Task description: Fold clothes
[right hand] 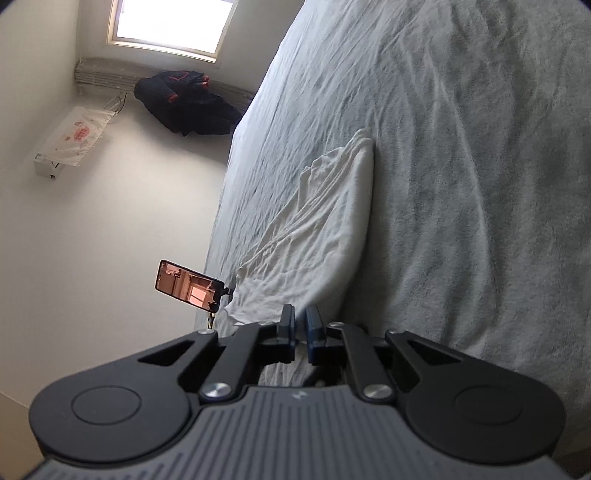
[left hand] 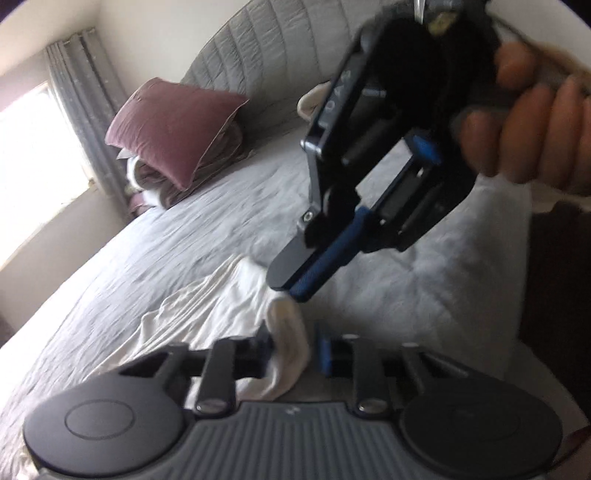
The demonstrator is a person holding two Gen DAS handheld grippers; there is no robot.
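right gripper (right hand: pixel 300 328) pinches white garment (right hand: pixel 314 229) edge | left gripper (left hand: pixel 295 350) clamps same edge | cloth runs toward 12 o'clock over bed (right hand: pixel 480 147)

I saw a grey-sheeted bed (right hand: pixel 461 155) with a padded headboard (left hand: pixel 258 48), a maroon pillow (left hand: pixel 173 125), grey curtains (left hand: pixel 74 110) and a bright window (right hand: pixel 173 22).
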